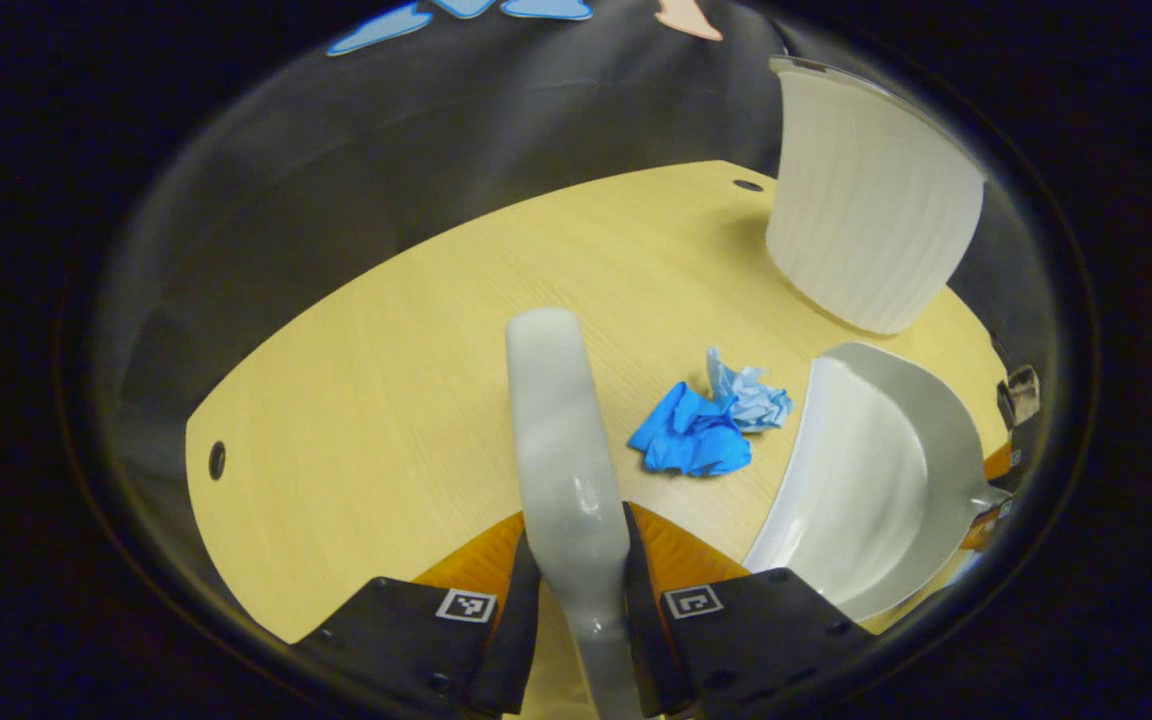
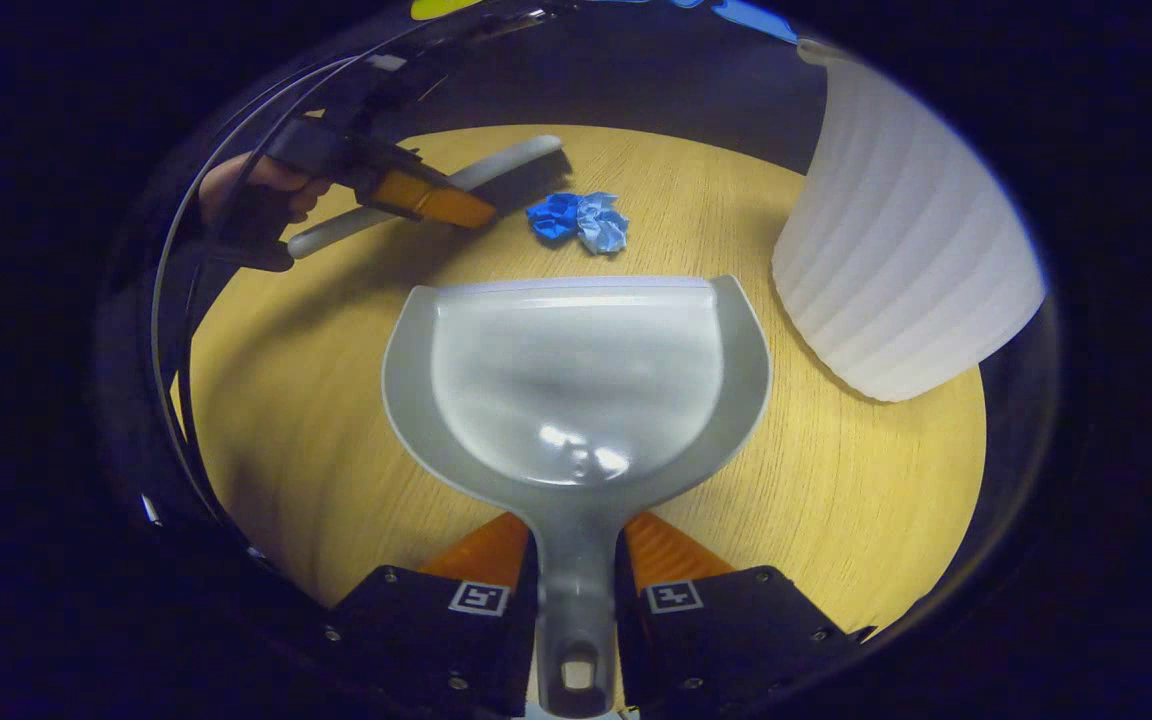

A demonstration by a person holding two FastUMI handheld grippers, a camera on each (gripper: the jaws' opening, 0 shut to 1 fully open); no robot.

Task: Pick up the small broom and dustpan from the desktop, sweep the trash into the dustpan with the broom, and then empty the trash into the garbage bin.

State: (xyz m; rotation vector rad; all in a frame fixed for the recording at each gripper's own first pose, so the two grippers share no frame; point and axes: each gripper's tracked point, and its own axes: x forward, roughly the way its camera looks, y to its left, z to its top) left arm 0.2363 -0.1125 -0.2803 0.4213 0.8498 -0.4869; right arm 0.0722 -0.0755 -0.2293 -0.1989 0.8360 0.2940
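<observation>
Nearest my left camera, the left tongs (image 1: 576,590) are clamping the broom (image 1: 561,450) by its grey handle, both fingers pressing its sides, and the broom is reaching forward over the table (image 1: 366,400). Just right of its far end I am seeing the trash (image 1: 706,420), a crumpled blue wad touching a paler blue one, lying on the wood. Beyond the trash to the right, the dustpan (image 1: 866,480) is sitting with its open lip facing the wads, near them but apart. Farther back the white ribbed garbage bin (image 1: 866,210) is standing at the table's far right edge.

In my right gripper view, the right tongs (image 2: 576,600) are gripping the dustpan (image 2: 576,390) by its handle, fingers tight on both sides, with the pan spreading out ahead over the table (image 2: 316,420). The trash (image 2: 578,218) is lying just past the pan's front lip, not touching it. To its left, the left tongs (image 2: 436,200), held by a hand (image 2: 261,185), are carrying the broom (image 2: 436,195) at a slant, its head near the wads. The garbage bin (image 2: 896,240) is standing to the right, beside the pan.
</observation>
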